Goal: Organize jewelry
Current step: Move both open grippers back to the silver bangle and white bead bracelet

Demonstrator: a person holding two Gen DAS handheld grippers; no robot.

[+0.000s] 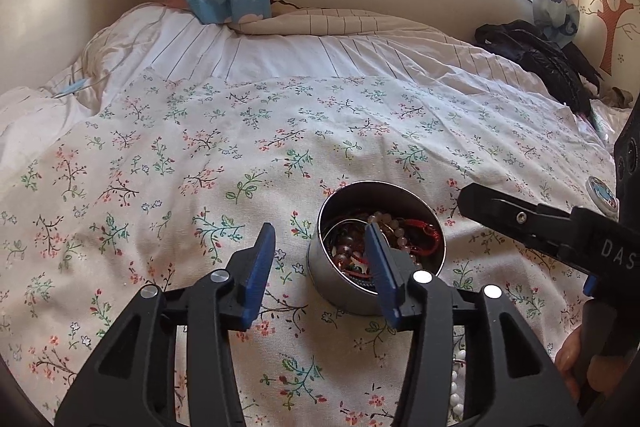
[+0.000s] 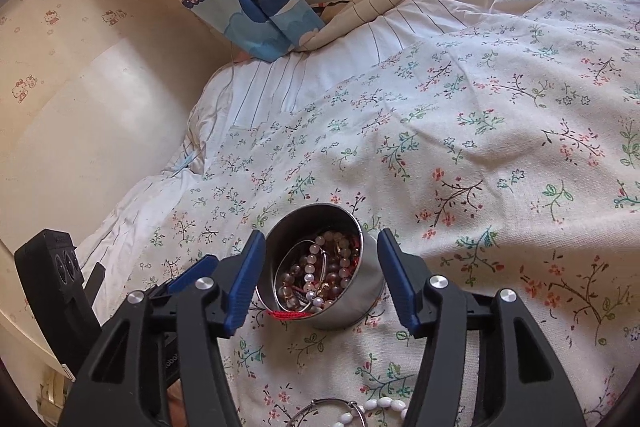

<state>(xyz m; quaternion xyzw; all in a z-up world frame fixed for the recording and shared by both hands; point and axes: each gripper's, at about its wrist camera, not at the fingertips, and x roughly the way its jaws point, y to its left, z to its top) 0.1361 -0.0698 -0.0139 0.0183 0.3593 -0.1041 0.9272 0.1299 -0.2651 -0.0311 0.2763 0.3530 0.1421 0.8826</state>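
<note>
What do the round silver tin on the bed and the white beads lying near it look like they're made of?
The round silver tin looks like thin brushed metal: its wall has a dull grey sheen and its rim catches light. The white oval beads look glossy and opaque, maybe plastic, shell or glass; I can't tell which.

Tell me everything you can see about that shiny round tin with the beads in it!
The shiny round metal tin is short, silvery and has no lid on. It stands upright on the flowery bedsheet. Inside is a tangle of pinkish and brown bead bracelets, a thin metal bangle, and a red cord hanging over its near rim. The right gripper straddles it with open jaws, not pressing its sides. The left gripper is open too, one blue finger before its opening.
</note>
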